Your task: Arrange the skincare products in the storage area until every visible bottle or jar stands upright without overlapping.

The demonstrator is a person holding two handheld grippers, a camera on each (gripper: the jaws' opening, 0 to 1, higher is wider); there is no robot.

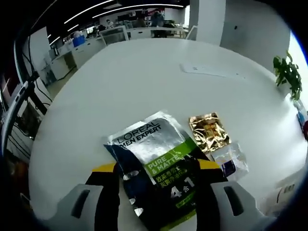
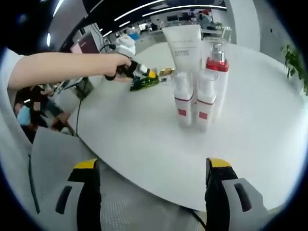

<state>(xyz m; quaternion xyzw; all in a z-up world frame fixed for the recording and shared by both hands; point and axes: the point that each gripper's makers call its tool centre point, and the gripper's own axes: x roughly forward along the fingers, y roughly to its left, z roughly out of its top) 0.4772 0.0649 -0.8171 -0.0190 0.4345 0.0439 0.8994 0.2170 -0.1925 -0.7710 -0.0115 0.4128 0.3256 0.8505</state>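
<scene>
Left gripper [image 1: 159, 180] is clamping its jaws on the L'Oreal sachet [image 1: 156, 161] over the white table [image 1: 125, 82]; right gripper [image 2: 153, 180] is hanging wide open, empty. Advisable: lower the sachet flat, well apart from the upright bottles [image 2: 197, 98]

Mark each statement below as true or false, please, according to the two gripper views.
1. The left gripper has a silver and green sachet between its fingers. True.
2. A gold sachet lies on the white table beyond it. True.
3. The white bottles lie on their sides. False: they stand upright, close together.
4. The right gripper holds a bottle. False: its fingers are apart with nothing between them.
5. The tall white tube stands behind the bottles. True.
</scene>
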